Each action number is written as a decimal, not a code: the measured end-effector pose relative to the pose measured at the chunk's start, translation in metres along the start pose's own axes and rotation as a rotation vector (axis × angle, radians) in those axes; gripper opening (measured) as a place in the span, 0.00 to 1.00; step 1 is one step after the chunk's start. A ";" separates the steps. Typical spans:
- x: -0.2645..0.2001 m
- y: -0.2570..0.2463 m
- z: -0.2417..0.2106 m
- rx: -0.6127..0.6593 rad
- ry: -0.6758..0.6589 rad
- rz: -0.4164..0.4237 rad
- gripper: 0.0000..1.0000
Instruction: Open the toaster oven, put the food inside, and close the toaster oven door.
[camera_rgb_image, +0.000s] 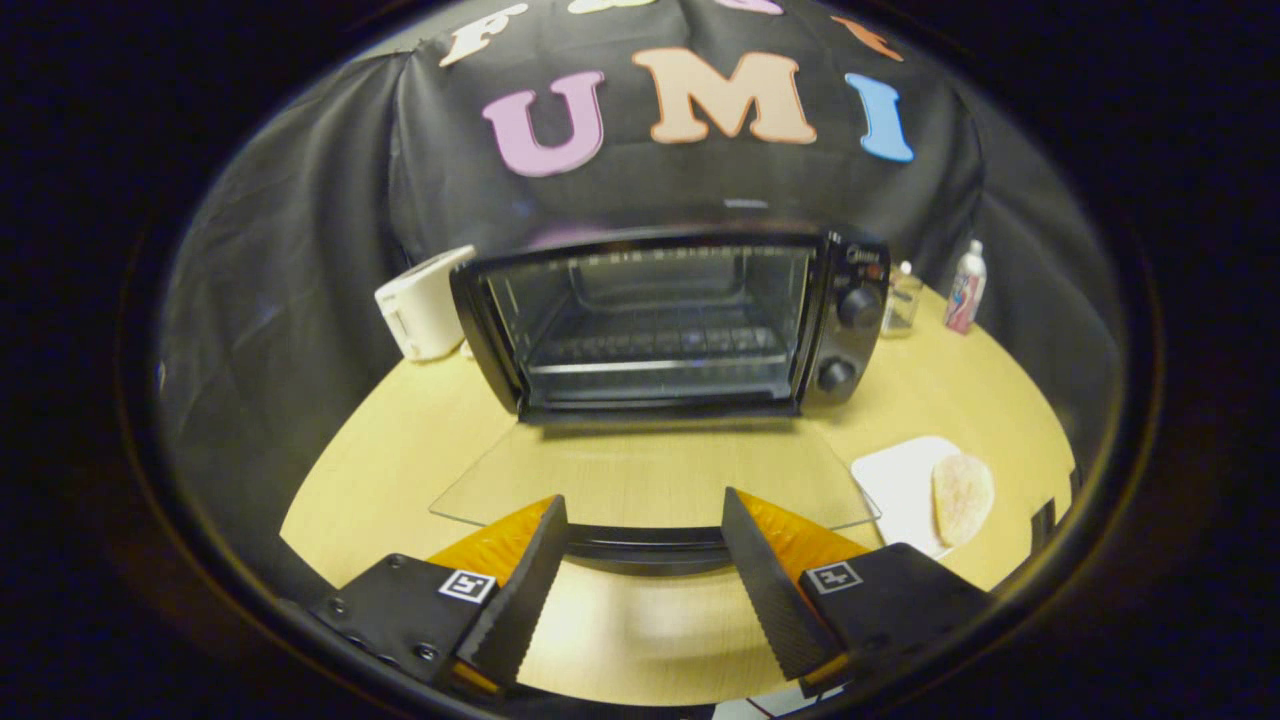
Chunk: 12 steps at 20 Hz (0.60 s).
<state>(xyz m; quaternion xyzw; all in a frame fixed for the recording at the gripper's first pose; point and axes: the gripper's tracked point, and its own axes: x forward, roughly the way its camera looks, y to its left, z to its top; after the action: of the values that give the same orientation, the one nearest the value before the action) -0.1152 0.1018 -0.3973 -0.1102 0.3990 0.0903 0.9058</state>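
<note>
My gripper hung with its fingers spread wide apart, holding nothing, just above the handle of the toaster oven's glass door, which lay folded down flat toward me. The toaster oven stood open on the wooden table, its wire rack bare. The food, a pale flat piece, sat on a white plate beyond my right finger. A white appliance stood beside the oven's left side, and a spray bottle and a small glass jar stood to its right.

Black cloth wall behind a light wooden table
</note>
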 end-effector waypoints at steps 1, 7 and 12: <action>0.005 -0.002 -0.010 0.006 0.035 -0.001 0.96; 0.015 0.001 -0.022 -0.104 0.070 0.006 0.96; 0.009 -0.002 -0.006 -0.051 0.072 0.086 0.95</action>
<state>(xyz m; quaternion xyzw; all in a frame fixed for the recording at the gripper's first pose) -0.1133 0.0991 -0.4076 -0.1192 0.4332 0.1352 0.8831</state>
